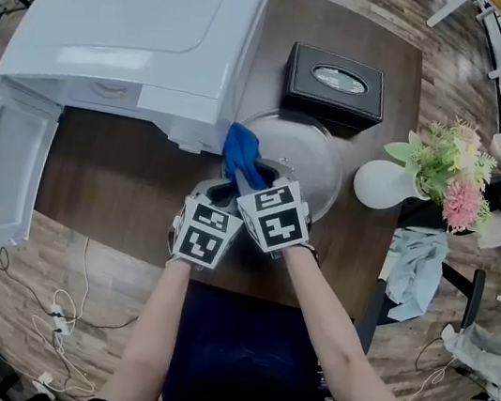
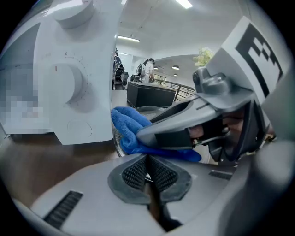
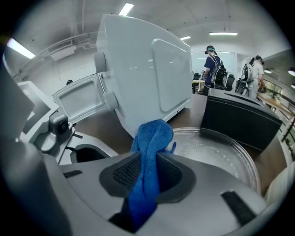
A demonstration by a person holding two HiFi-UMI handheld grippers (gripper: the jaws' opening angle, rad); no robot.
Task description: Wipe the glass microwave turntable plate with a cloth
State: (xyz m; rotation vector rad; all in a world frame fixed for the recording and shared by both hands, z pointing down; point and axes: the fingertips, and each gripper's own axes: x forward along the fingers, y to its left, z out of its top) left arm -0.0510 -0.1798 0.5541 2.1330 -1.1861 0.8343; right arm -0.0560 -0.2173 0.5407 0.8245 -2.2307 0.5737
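Right gripper [image 3: 148,159]: the jaws are closed on a blue cloth [image 3: 152,138], which is pinched between the pads and bunched up ahead of the tips.
Cloth: the loose end is seen just beyond the right jaws, over the near left rim of the plate [image 3: 221,152]; the other end hangs back behind the pads.
Left gripper [image 2: 147,162]: the jaws are drawn together with almost no gap. A thin glint is seen between the pads, so the plate's rim seems to be pinched there, though this is poorly shown.
Plate: the shallow glass dish is laid flat on the table [image 1: 120,183], ahead of both pairs of jaws and to the right of the right jaws. Pale specks are scattered on its surface, and nothing but the cloth is carried on it.
Microwave [image 1: 137,24]: it is stood ahead and to the left of the jaws, with its door [image 1: 4,168] swung open at the far left. Its inside is not shown.
Black box [image 1: 336,85]: it is set beyond the plate, straight ahead of the right jaws. An oval opening is seen in its top; its contents cannot be made out.
Vase [image 1: 386,184]: it is placed well right of the jaws, beside the plate, and flowers [image 1: 446,166] are held in it.
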